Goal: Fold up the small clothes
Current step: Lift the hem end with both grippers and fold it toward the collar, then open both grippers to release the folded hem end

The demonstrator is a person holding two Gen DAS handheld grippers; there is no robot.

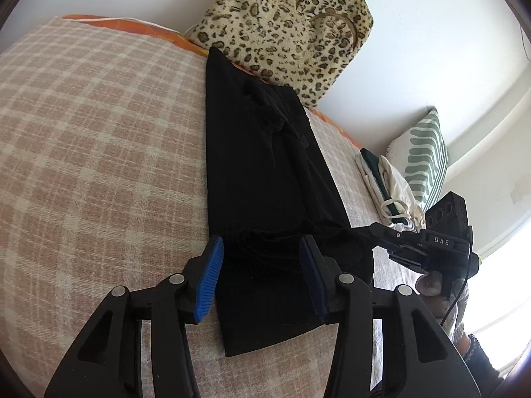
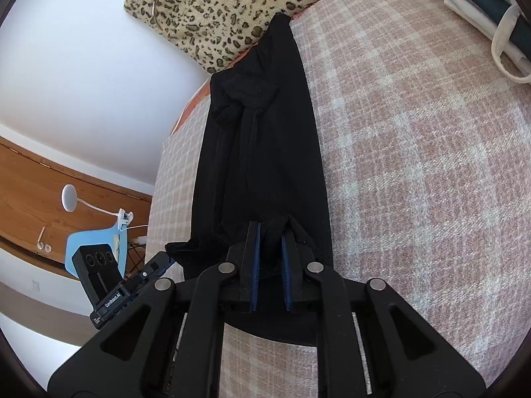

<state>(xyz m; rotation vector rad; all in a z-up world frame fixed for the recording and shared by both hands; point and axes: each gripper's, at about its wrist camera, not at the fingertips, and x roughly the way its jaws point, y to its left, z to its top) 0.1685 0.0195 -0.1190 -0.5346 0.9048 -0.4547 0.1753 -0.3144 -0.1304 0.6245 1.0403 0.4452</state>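
A long black garment (image 1: pixel 262 172) lies folded lengthwise on the pink checked blanket (image 1: pixel 93 152), running toward the wall. My left gripper (image 1: pixel 262 248) is open, its blue pads either side of the garment's near end, just above it. My right gripper (image 2: pixel 270 229) is shut on the near edge of the black garment (image 2: pixel 262 152) and pinches a raised fold of it. The right gripper also shows in the left wrist view (image 1: pixel 375 227), gripping the garment's right corner. The left gripper's body shows in the right wrist view (image 2: pixel 132 285).
A leopard-print cushion (image 1: pixel 285 30) leans on the white wall behind the garment. A stack of folded light clothes (image 1: pixel 388 185) and a green striped pillow (image 1: pixel 424 159) lie to the right. A blue chair (image 2: pixel 96 245) and lamp stand beyond the bed's left edge.
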